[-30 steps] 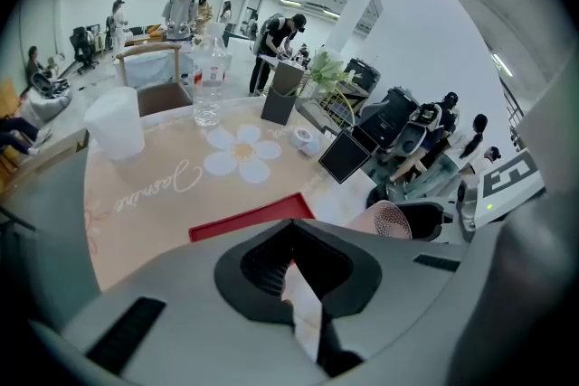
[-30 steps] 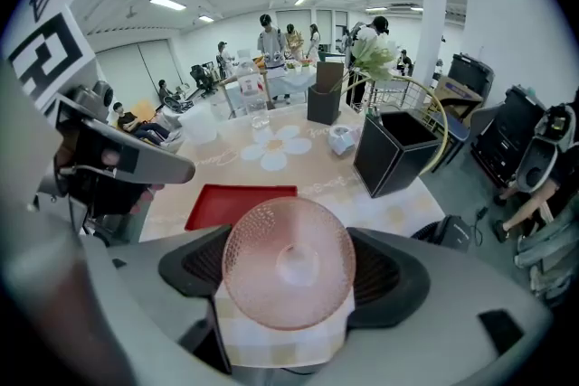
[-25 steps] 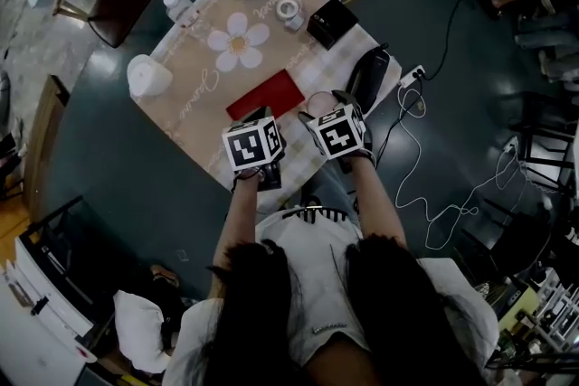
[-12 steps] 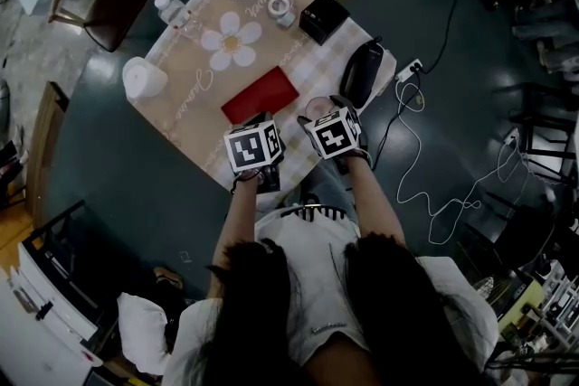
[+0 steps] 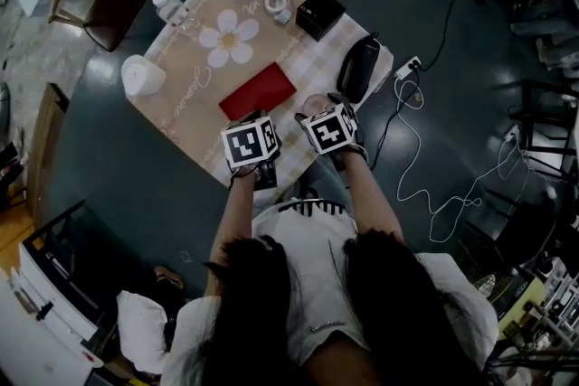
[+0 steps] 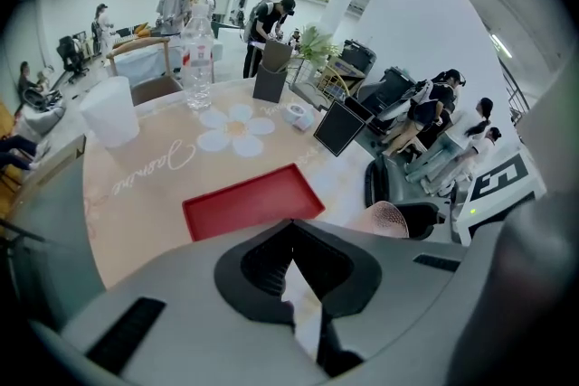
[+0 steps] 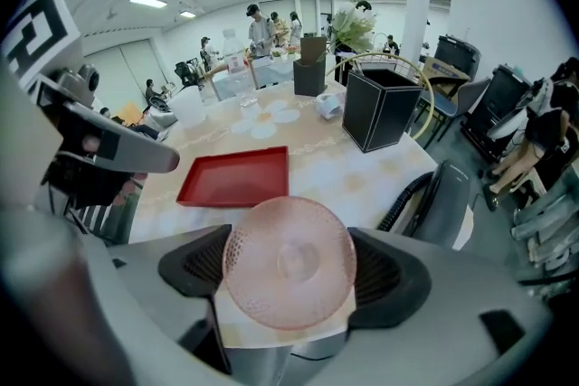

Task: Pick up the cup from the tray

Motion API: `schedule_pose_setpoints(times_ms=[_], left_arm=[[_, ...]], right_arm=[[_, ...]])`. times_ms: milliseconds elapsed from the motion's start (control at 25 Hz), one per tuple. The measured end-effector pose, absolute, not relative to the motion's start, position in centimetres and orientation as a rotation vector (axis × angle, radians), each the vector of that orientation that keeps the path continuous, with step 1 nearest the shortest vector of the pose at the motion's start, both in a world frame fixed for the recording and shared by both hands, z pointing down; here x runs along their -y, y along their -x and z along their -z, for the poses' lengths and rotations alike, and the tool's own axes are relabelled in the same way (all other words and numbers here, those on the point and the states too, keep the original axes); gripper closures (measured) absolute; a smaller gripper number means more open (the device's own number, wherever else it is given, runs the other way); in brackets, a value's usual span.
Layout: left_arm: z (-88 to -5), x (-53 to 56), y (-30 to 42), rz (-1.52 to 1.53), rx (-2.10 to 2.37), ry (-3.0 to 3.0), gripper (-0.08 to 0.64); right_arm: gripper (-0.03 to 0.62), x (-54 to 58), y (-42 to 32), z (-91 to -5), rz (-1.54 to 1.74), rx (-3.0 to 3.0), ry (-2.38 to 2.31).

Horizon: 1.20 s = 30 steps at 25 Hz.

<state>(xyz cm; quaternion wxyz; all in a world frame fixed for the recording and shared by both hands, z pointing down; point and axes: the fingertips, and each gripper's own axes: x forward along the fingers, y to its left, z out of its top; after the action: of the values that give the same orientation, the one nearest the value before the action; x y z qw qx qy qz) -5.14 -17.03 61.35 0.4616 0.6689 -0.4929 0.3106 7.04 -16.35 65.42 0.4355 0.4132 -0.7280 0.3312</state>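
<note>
Unmoved, right hand-held gripper clamping cup

Pink translucent dimpled cup: pale rose, fine dot pattern all over.
Flat rectangular tray: plain red.
Long table runner: tan, white daisy print, white cursive script.
Square open box: black.
</note>
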Motion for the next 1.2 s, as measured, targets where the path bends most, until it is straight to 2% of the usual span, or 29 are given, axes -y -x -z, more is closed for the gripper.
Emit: schedule_pose_setpoints(times_ms=[160, 760, 1200], left_arm=[[-61.2, 16.9, 5.6, -0.763, 1.227, -1.639, 0.555], [-58.5, 17.0, 4.9, -0.686, 1.247, -1.709, 0.555], [-55.3, 16.9, 3.9, -0.616, 1.260, -1.791, 0.555]], right_arm=[[0.193, 16.5, -7.1, -65.0, -0.889, 1.842, -1.057], [0.195, 18.2, -6.9, -58.7, -0.796, 1.958, -1.178], [0.198, 18.3, -3.9, -53.6, -0.731, 2.130, -1.209]])
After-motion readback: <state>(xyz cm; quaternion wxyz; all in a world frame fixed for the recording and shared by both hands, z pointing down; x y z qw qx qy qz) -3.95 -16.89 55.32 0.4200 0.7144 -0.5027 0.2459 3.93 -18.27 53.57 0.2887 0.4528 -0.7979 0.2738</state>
